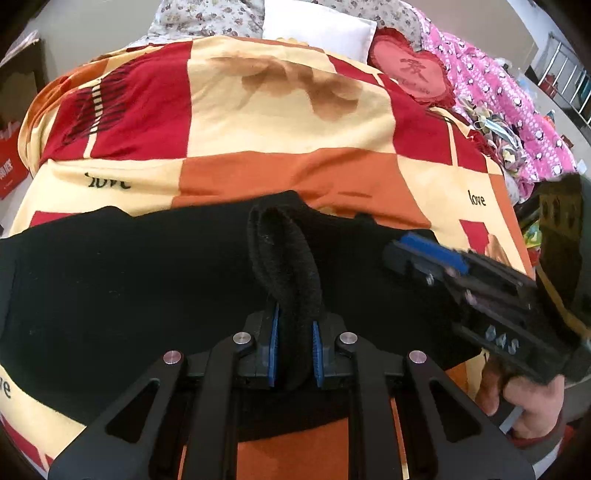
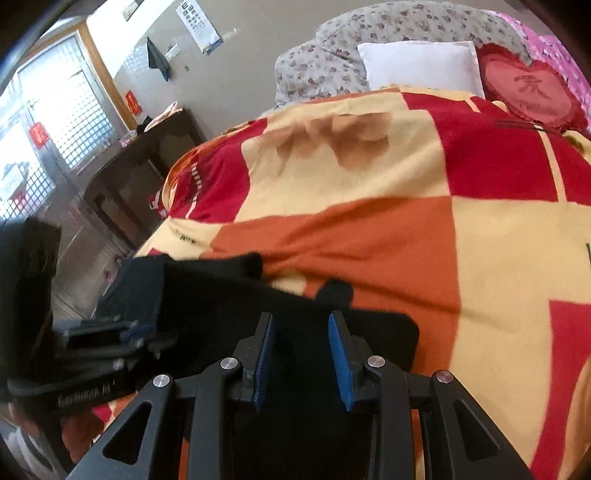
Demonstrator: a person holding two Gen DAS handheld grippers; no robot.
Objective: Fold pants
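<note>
Black pants (image 1: 129, 277) lie across the near part of a checked red, orange and cream blanket (image 1: 295, 122). My left gripper (image 1: 295, 347) is shut on a raised fold of the pants, which stands up as a loop between the blue pads. To its right, my right gripper (image 1: 417, 256) reaches over the pants' right end. In the right wrist view, black cloth of the pants (image 2: 221, 288) fills the gap between the right gripper's (image 2: 303, 362) blue pads, which stand apart around a thick layer. The left gripper (image 2: 110, 332) shows blurred at the left.
A white pillow (image 1: 317, 29), a red heart cushion (image 1: 410, 70) and a pink quilt (image 1: 498, 96) lie at the head of the bed. A dark cabinet (image 2: 140, 177) stands beside the bed's left edge. A person's hand (image 1: 528, 406) holds the right gripper.
</note>
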